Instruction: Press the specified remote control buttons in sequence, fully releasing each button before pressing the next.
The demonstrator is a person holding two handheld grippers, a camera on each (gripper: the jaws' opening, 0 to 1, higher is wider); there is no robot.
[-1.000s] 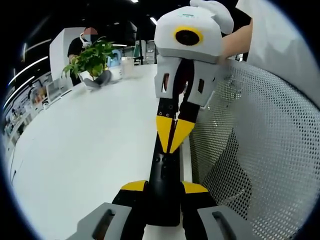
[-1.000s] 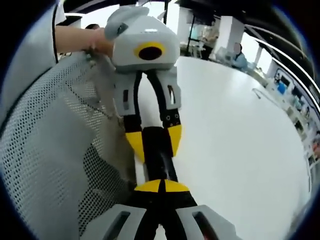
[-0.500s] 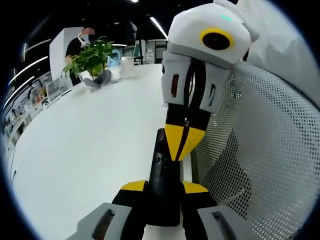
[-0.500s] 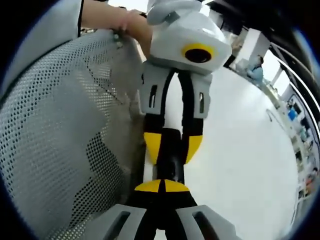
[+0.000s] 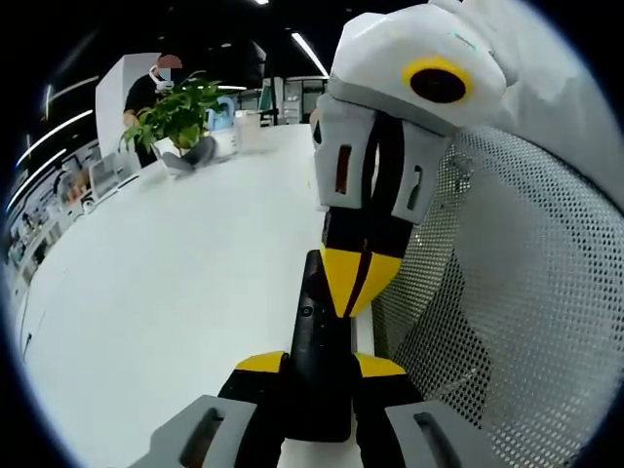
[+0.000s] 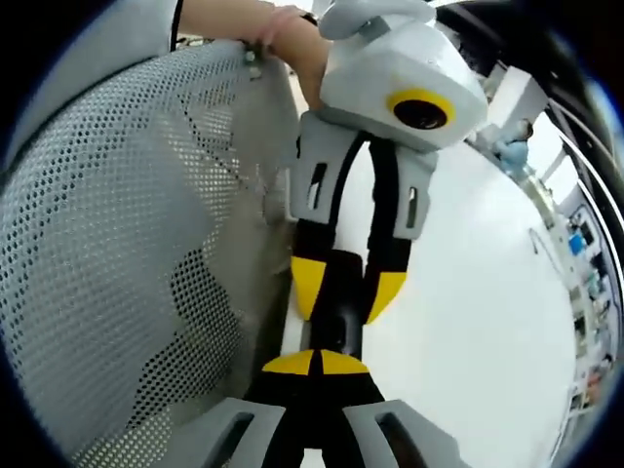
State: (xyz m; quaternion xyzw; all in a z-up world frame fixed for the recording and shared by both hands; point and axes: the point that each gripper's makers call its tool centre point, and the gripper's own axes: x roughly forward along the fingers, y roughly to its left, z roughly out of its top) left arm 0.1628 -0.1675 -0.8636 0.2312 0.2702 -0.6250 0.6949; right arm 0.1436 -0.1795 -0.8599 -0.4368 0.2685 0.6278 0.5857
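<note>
1. In the left gripper view we see the black remote control (image 5: 318, 361) at 6 o'clock, lying lengthwise on the white table (image 5: 166, 292) and running up toward the centre.
2. The left gripper (image 5: 319, 367) grips the near end of the remote, one yellow-tipped jaw pressed against each long side.
3. The right gripper (image 5: 356, 297) comes down from 1 o'clock in that view; its yellow tips are drawn together into a narrow point that touches the top face of the remote near mid-length.
4. A white perforated mesh surface (image 5: 517, 292) runs from 2 to 5 o'clock, just beside the remote.
5. A potted green plant (image 5: 175, 117) stands at 10 o'clock, well apart, with a person behind it.
6. In the right gripper view the right gripper (image 6: 314, 363) shows its yellow tips together at 6 o'clock on the remote (image 6: 336, 317).
7. There the left gripper (image 6: 346, 285) reaches down from 12 o'clock, straddling the remote, a hand (image 6: 292, 44) behind it.
</note>
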